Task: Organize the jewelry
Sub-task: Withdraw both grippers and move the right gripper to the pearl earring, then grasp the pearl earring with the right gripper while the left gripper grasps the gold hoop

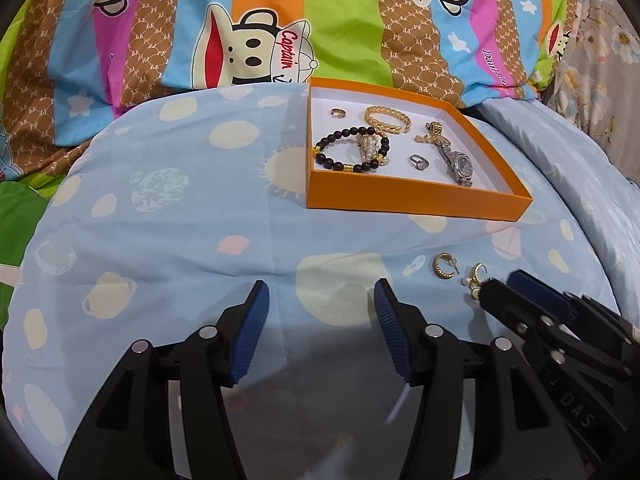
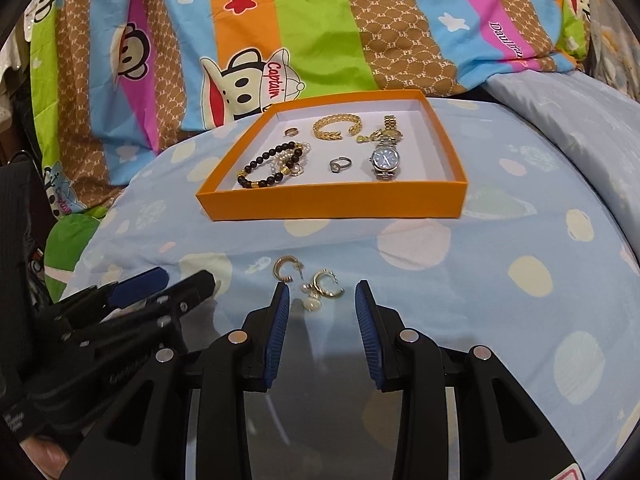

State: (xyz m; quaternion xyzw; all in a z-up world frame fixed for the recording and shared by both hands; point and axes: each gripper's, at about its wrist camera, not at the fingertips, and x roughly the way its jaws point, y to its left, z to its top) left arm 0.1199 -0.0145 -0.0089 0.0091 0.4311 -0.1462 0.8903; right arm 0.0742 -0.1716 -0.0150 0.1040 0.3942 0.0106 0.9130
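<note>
Two earrings lie low in the frame, outside the orange box (image 2: 332, 206); the right gripper (image 2: 322, 296) stands wide around the pearl earring (image 2: 322, 290) (left gripper (image 1: 320, 300) wide, empty); centre, then close gently so the earring does not slip on the soft sheet.

The right gripper (image 1: 505, 283) is covering part of the pearl earring (image 1: 476, 280); the pearl bracelet (image 1: 370, 146) is lying partly under the beaded bracelet (image 1: 348, 151).
</note>
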